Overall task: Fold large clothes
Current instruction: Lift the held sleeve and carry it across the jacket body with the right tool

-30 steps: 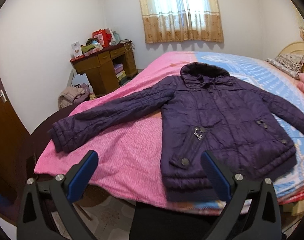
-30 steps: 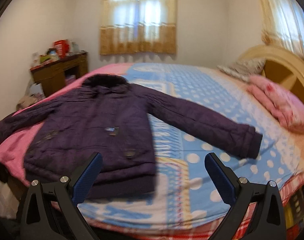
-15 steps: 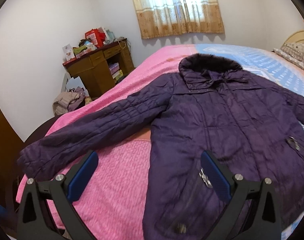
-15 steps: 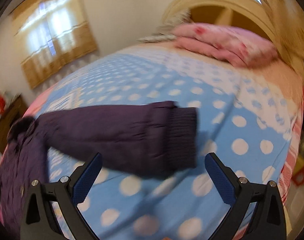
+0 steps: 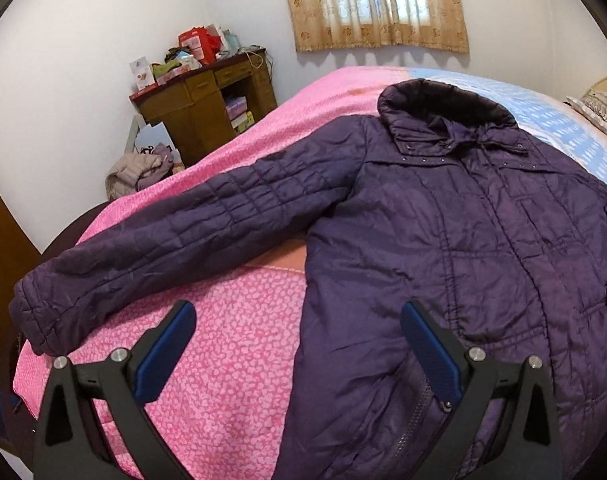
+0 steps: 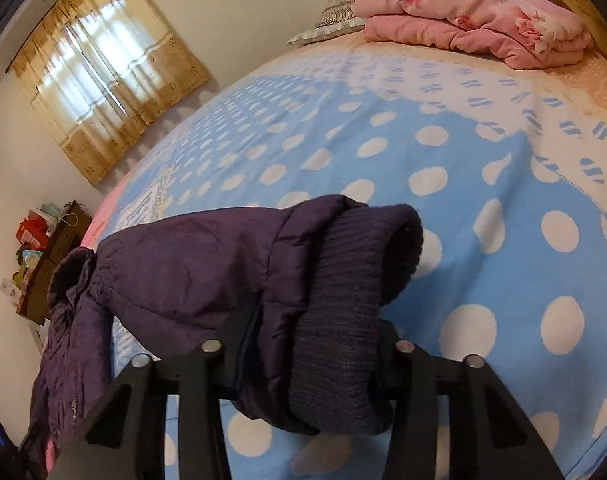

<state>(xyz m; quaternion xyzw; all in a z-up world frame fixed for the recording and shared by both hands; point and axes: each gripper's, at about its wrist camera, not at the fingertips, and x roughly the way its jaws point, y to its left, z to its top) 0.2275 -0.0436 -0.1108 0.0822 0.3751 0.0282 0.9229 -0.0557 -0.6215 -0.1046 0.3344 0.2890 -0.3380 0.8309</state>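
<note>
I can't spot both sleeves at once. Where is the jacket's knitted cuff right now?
In the right wrist view, the cuff sits low and centre, pinched in the right hand-held gripper above the blue dotted sheet.

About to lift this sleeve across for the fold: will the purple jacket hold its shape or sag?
Likely sags: the jacket is soft quilted padding, already bunched where the right gripper pinches the cuff. Its shiny shell may slip; the ribbed knit probably grips better.
</note>
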